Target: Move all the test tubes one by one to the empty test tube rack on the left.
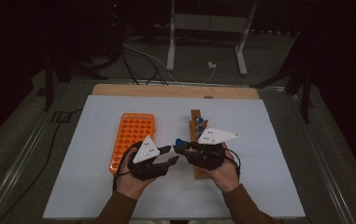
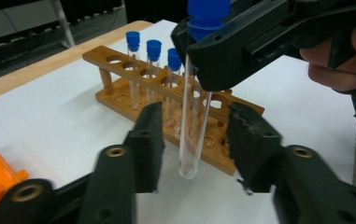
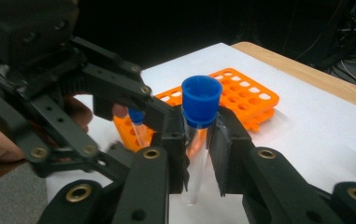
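Observation:
My right gripper (image 3: 199,125) is shut on a clear test tube just below its blue cap (image 3: 202,99) and holds it upright above the white mat. In the left gripper view the tube (image 2: 192,140) hangs between my left gripper's (image 2: 194,122) jaws, with a gap on each side, so that gripper is open around it. From above, the two grippers meet tip to tip, left gripper (image 1: 168,155) and right gripper (image 1: 179,147), beside the wooden rack (image 1: 197,173). Three capped tubes (image 2: 153,49) stand in that rack (image 2: 119,99).
An orange rack (image 1: 133,135) with many holes lies left of the hands on the white mat (image 1: 269,186). Another blue-capped tube (image 3: 136,122) shows in front of it; what holds it I cannot tell. Cables and table legs lie beyond the far edge.

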